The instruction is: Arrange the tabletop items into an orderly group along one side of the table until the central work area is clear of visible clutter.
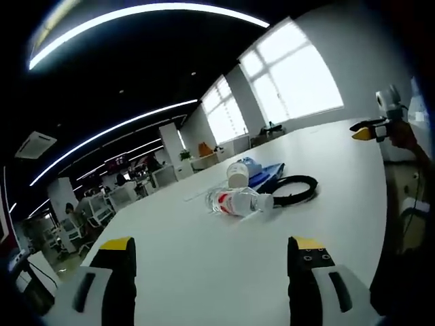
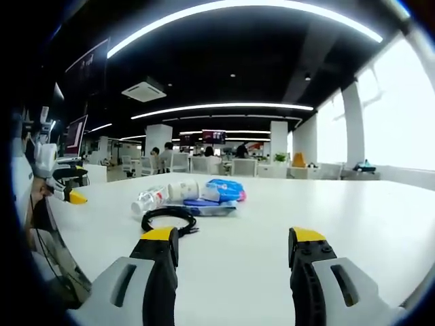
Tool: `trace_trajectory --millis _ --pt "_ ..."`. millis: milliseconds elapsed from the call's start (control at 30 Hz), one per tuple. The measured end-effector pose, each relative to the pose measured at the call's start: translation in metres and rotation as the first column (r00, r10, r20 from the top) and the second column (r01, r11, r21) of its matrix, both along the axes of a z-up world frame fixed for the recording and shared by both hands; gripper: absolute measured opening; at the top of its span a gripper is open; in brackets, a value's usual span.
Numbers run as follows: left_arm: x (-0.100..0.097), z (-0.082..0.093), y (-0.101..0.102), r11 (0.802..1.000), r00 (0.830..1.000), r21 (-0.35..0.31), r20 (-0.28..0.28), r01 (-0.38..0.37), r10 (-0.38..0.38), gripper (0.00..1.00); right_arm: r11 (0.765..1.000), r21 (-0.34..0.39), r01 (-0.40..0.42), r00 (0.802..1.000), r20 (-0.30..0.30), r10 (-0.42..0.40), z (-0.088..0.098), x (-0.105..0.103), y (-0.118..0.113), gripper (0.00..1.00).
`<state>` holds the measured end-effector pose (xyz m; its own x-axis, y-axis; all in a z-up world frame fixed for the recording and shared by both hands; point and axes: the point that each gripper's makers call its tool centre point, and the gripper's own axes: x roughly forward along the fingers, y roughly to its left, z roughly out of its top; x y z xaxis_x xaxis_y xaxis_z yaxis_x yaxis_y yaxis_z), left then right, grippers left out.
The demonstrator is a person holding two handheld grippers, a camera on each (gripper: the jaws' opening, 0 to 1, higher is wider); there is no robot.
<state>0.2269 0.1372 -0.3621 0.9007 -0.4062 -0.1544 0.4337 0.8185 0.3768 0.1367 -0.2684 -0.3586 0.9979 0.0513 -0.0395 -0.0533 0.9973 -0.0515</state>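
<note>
A clear plastic water bottle (image 1: 239, 202) lies on its side on the white table (image 1: 204, 265), beside a coiled black cable (image 1: 294, 189), a white jar (image 1: 237, 175) and blue packets (image 1: 266, 172). My left gripper (image 1: 212, 252) stands open above the table, well short of them. In the right gripper view the same group shows from the other side: bottle (image 2: 148, 200), cable (image 2: 168, 219), white jar (image 2: 183, 190), blue packets (image 2: 219, 193). My right gripper (image 2: 234, 244) is open, nothing between its fingers. The other gripper (image 1: 370, 130) appears at the right edge, and likewise at the left edge (image 2: 68, 193).
An open office lies beyond the table, with chairs and desks (image 1: 102, 204) and people seated far off (image 2: 163, 157). Bright windows (image 1: 292, 75) line one wall. The table's edge (image 2: 61, 238) runs near the left of the right gripper view.
</note>
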Motion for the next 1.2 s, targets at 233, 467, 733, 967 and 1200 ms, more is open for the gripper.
trace_trajectory --millis 233,467,733,967,1200 --pt "0.002 0.012 -0.007 0.998 0.998 0.047 0.060 0.033 -0.036 0.92 1.000 0.006 -0.001 1.000 0.000 0.001 -0.002 -0.004 -0.001 0.63" --pt "0.007 0.014 -0.014 0.991 0.992 0.123 0.114 0.046 -0.060 0.92 1.000 -0.015 0.001 1.000 -0.015 -0.002 -0.008 -0.006 -0.005 0.63" --pt "0.015 0.013 -0.027 0.971 0.984 0.233 0.152 0.057 -0.095 0.92 1.000 -0.021 -0.013 1.000 -0.026 0.012 -0.011 -0.005 -0.006 0.63" --pt "0.013 0.014 -0.045 0.958 0.972 0.270 0.180 0.100 -0.152 0.92 0.999 -0.031 -0.021 0.999 -0.030 0.020 -0.011 -0.005 -0.003 0.63" --pt "0.016 0.021 -0.048 0.931 0.958 0.360 0.238 0.066 -0.160 0.91 0.998 -0.052 -0.033 0.999 -0.043 0.030 -0.015 -0.004 0.003 0.62"
